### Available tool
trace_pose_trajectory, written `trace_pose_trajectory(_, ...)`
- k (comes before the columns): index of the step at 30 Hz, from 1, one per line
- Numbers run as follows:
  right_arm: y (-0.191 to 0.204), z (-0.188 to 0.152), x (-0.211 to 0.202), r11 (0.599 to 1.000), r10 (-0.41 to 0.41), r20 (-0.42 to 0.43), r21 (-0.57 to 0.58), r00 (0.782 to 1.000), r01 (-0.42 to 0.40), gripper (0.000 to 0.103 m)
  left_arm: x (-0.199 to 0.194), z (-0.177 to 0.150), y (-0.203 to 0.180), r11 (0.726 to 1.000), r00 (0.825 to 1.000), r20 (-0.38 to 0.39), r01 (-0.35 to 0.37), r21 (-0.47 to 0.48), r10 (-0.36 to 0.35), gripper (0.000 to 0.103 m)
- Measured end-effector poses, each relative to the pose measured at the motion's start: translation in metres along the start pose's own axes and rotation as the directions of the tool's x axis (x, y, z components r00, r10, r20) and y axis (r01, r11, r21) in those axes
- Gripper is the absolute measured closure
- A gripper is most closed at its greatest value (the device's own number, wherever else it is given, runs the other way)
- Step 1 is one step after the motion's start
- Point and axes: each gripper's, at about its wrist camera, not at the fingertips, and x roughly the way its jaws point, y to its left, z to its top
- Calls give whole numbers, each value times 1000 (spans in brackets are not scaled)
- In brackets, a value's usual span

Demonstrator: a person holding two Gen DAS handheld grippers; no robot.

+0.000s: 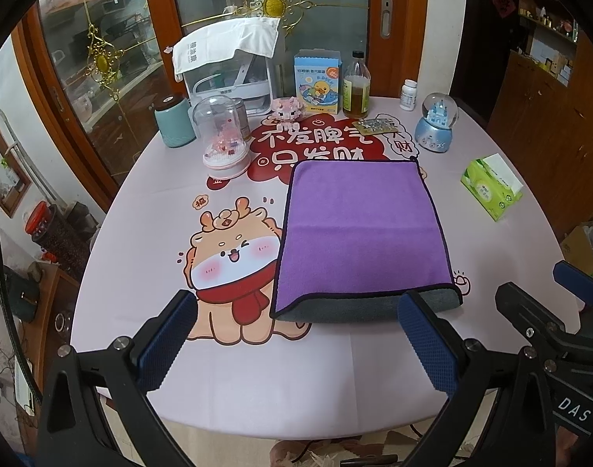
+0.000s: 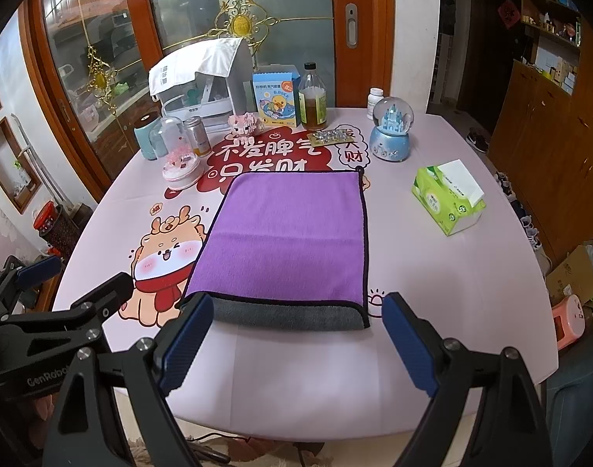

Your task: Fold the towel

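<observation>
A purple towel (image 1: pixel 358 229) with a dark hem lies flat on the table, folded over, with its grey underside (image 1: pixel 355 305) showing along the near edge. It also shows in the right wrist view (image 2: pixel 288 241). My left gripper (image 1: pixel 296 311) is open and empty, just short of the towel's near edge, above the table. My right gripper (image 2: pixel 296 315) is open and empty, at the towel's near edge; it also shows at the right of the left wrist view (image 1: pixel 545 295). The left gripper shows at the left of the right wrist view (image 2: pixel 78 280).
A pink printed tablecloth (image 1: pixel 296 381) covers the table. At the back stand a teal canister (image 1: pixel 174 122), a glass dome (image 1: pixel 222 140), a duck box (image 1: pixel 318 81), a bottle (image 1: pixel 357 87), a snow globe (image 1: pixel 436 122). A green tissue box (image 2: pixel 448 202) sits at the right.
</observation>
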Motion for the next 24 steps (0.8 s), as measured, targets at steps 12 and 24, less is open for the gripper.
trace_pose_trajectory(12, -3, 3, 0, 1000, -1, 4, 7, 1000, 1, 14, 2, 0, -3, 1000, 1000, -3, 22, 2, -22, 1)
trace_pose_trajectory(24, -7, 9, 9, 1000, -14, 0, 13, 1000, 14, 14, 11, 10, -5, 999, 999, 6, 39, 23, -39, 1)
